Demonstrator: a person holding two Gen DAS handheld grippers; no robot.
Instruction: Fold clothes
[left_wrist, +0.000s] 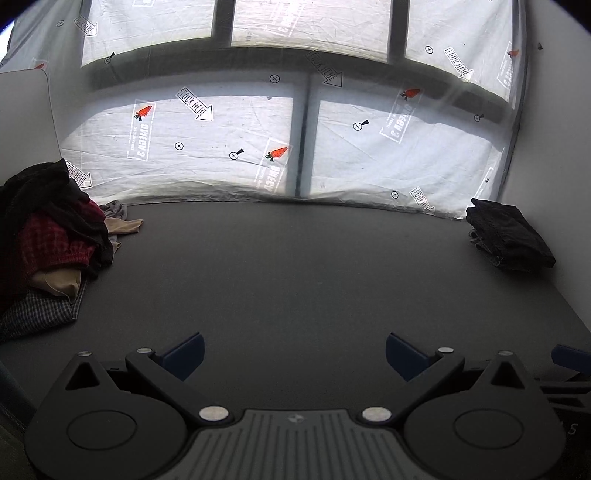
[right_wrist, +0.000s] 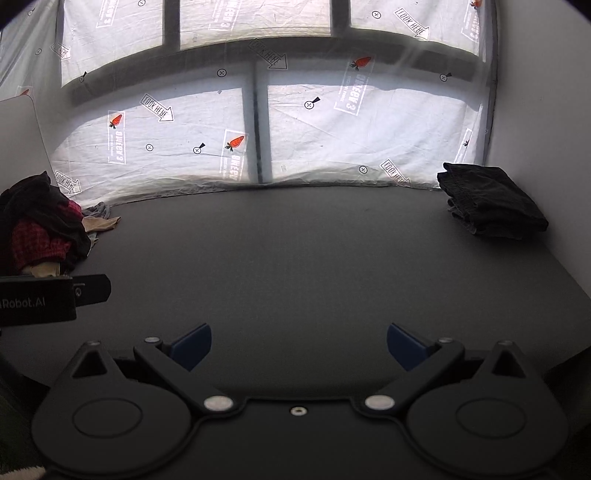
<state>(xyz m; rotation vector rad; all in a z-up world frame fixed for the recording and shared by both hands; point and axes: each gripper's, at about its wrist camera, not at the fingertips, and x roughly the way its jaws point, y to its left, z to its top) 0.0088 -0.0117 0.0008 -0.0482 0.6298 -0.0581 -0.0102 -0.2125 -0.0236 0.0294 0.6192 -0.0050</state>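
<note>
Risks. Pile of unfolded clothes (left_wrist: 51, 236), left edge of the frame, heaped and tangled: a black garment (left_wrist: 48, 188) lies over a red checked one (left_wrist: 55, 243), with tan and blue-checked cloth beneath. A pull on one piece would likely drag its neighbours along or tip the heap toward the desk's near left edge. Dark cloth on the dark desk (left_wrist: 295, 280) may make hems and corners hard to pick out.

Left gripper (left_wrist: 293, 356): fingers spread wide, holding nothing, low over the bare middle of the desk.

Right gripper (right_wrist: 299, 347): fingers likewise spread, empty, just beside the left one, whose body shows at the left edge of the right wrist view. A reach by both toward the pile could crowd them together.

Folded stack (right_wrist: 491, 203): dark garments, upper right of the frame, near the white wall, well apart from the pile.

Surroundings. Printed white sheet (left_wrist: 229, 147) hung across the window behind. Nothing stands between the grippers and the pile.
</note>
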